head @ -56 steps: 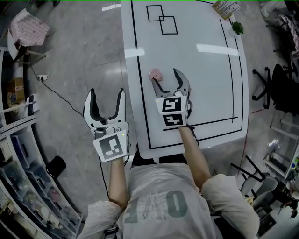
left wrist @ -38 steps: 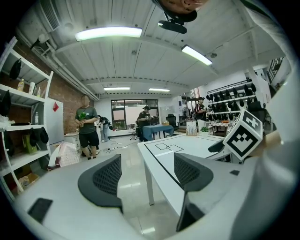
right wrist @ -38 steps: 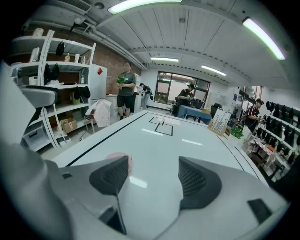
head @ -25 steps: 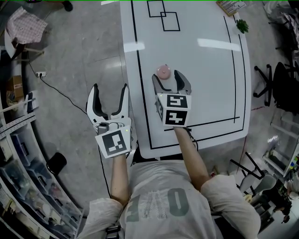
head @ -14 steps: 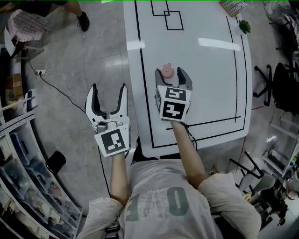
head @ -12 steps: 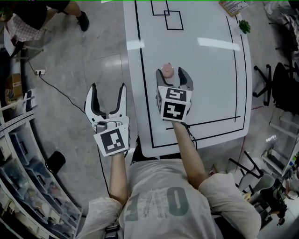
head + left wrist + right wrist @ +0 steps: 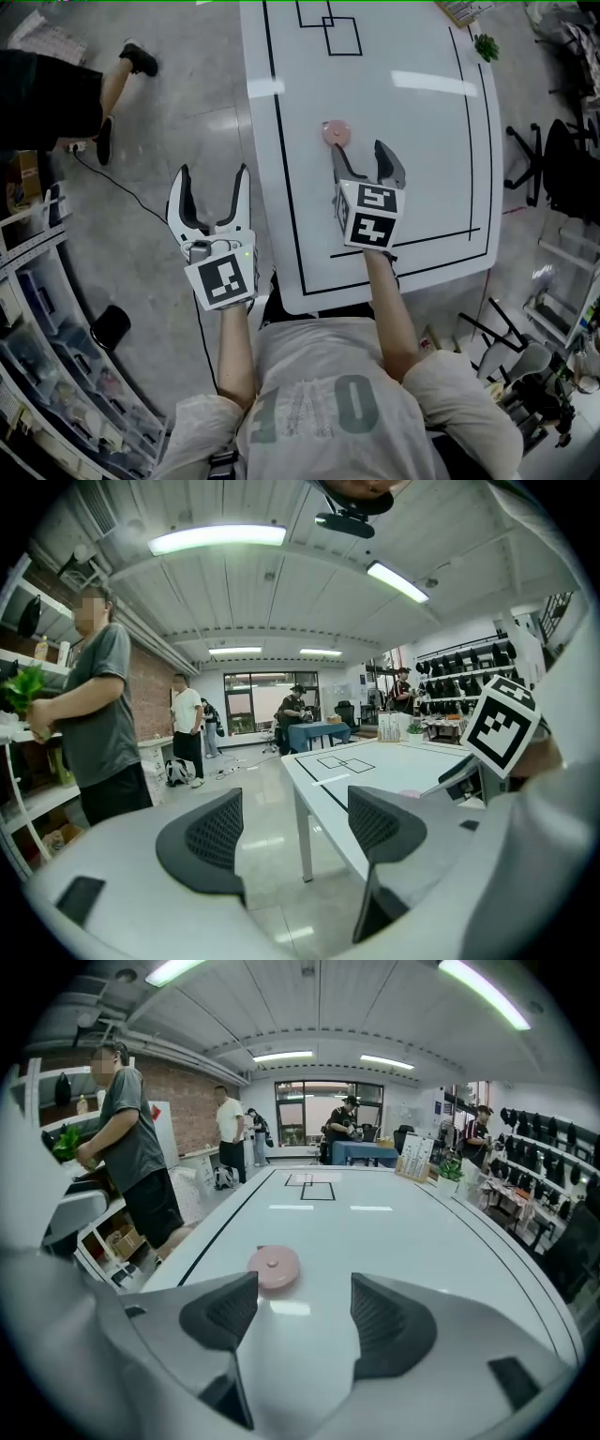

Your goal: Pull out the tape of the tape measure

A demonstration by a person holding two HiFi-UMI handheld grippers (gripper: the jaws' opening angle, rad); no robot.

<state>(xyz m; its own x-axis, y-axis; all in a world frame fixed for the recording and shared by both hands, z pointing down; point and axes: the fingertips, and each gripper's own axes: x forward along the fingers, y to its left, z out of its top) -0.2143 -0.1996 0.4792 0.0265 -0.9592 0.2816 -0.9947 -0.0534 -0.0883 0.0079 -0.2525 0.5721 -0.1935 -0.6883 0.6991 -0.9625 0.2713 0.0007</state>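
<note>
**Progress:** judged not started. No tape shows outside the case, and neither tool is touching it.

**Left gripper**: held off the table's edge over the floor, well apart from the tape measure and to its left. The jaws are spread wide. The left gripper view shows only floor and a table leg between them, so it carries nothing.

**Right gripper**: over the white table, just short of the tape measure and slightly to its right. The jaws are parted with nothing in them. In the right gripper view the case lies beyond the left jaw's tip, outside the gap.

**Tape measure**: a small round pink case lying flat on the table, free of contact. The pull tab cannot be made out.

**Beyond the tape measure:** two overlapping black squares are marked at the table's far end.

**Outstanding:** in my judgement, all of it. The case must be secured with one tool, the tape end caught with the other, and the tape drawn out.
</note>
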